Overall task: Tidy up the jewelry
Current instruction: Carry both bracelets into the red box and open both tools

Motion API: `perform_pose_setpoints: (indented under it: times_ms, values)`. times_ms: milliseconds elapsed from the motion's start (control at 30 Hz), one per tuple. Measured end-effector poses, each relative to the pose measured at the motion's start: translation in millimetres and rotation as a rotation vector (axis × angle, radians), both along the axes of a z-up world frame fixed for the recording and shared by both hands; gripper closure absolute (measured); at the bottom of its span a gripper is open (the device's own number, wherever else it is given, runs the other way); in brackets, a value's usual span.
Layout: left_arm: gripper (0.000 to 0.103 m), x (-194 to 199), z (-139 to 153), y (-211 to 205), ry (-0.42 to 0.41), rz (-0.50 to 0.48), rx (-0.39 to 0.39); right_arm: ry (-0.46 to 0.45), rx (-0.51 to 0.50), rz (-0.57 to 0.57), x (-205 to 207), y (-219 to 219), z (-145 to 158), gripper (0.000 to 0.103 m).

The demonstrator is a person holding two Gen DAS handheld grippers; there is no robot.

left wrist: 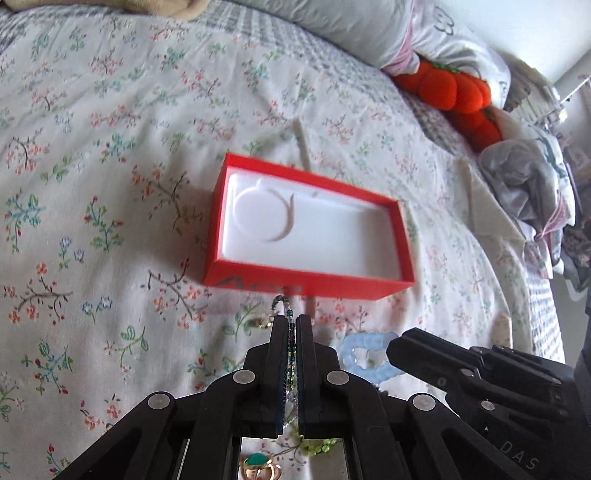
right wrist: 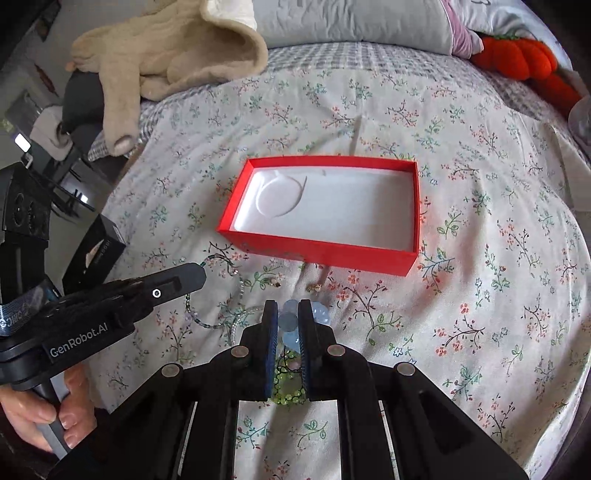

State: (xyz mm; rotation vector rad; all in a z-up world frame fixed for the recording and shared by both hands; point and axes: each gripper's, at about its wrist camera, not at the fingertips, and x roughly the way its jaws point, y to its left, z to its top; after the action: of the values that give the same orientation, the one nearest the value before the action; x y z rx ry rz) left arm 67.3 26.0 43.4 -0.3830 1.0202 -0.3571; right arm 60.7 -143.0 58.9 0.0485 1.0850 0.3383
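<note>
Two grippers hung over the floral bedspread [right wrist: 461,258], each pinching its own piece of jewelry. The left gripper [left wrist: 291,321] was clamped fully shut on a thin beaded necklace [left wrist: 291,354], a strand of dark green and clear beads running up between its pads and looping out past the fingertips. The right gripper [right wrist: 287,310] was closed nearly as far on a pale blue beaded bracelet [right wrist: 290,336], whose chunky translucent beads bulged out between its pads.

Only the right wrist view showed the necklace's length trailing from the left gripper [right wrist: 201,275] down across the bedspread in loose loops, along with the hand [right wrist: 40,413] gripping that tool's handle, a beige plush toy [right wrist: 166,48] and a black box [right wrist: 96,254] at the bed's edge. Only the left wrist view showed a gold ring with a green stone [left wrist: 258,467] lying below the gripper, and a heap of clothes [left wrist: 532,184] off to the right. From there the blue bracelet [left wrist: 364,360] appeared as a curled ring of beads at the right gripper's [left wrist: 393,345] tip.

Both views took in the open red box [right wrist: 325,251], lying on the bedspread beyond both grippers, its white moulded liner [right wrist: 343,210] bearing a round recess at the left end and holding no jewelry. A yellow-green beaded bracelet [right wrist: 286,391] lay on the bedspread under the right gripper. An orange pumpkin plush [left wrist: 454,88] sat by the pillows [left wrist: 362,29].
</note>
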Motion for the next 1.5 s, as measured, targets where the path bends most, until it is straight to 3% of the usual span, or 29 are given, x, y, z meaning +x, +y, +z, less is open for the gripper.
perform_pose_setpoints:
  times_ms: [400,567,767,1067,1500]
  values:
    - [0.103,24,21,-14,-0.118,-0.01,-0.094,-0.095,0.15,-0.118,22,-20,45,0.091]
    - [0.103,43,6,-17,-0.126,-0.009,-0.13,-0.125,0.132,-0.186,39,-30,42,0.091]
    - [0.103,57,-4,-15,-0.127,-0.025,-0.195,-0.127,0.228,-0.17,55,-36,32,0.091]
    - [0.103,65,-22,-12,-0.102,0.052,0.026,-0.098,0.149,-0.222,70,-48,7,0.091]
    - [0.103,65,-30,-19,-0.147,0.078,0.117,-0.134,0.061,-0.241,78,-57,-5,0.091]
